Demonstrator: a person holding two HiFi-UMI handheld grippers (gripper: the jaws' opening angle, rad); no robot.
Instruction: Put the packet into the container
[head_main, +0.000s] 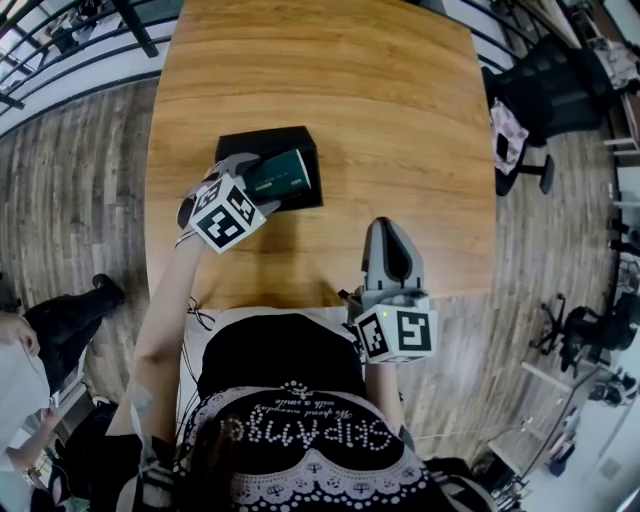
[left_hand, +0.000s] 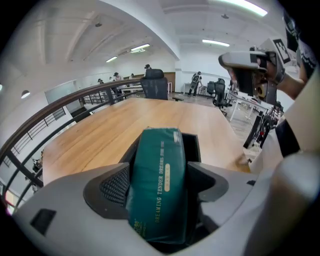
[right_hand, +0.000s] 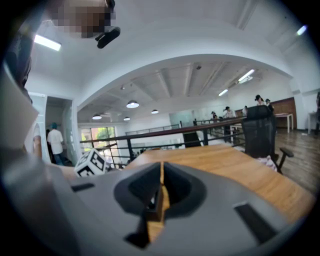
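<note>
A dark green packet (left_hand: 160, 182) with pale print sits between the jaws of my left gripper (left_hand: 157, 187), which is shut on it. In the head view the packet (head_main: 279, 173) hangs over the black open container (head_main: 300, 141) on the wooden table (head_main: 400, 120), its far end above the container's inside. The container (left_hand: 192, 145) shows just beyond the packet in the left gripper view. My right gripper (head_main: 390, 245) hovers near the table's front edge, shut and holding nothing; its jaws meet in the right gripper view (right_hand: 161, 192).
Black office chairs (head_main: 550, 75) stand off the table's right side, and one (left_hand: 155, 85) at its far end. A railing (left_hand: 55, 112) runs along the left. A person (head_main: 40, 330) stands on the floor at lower left.
</note>
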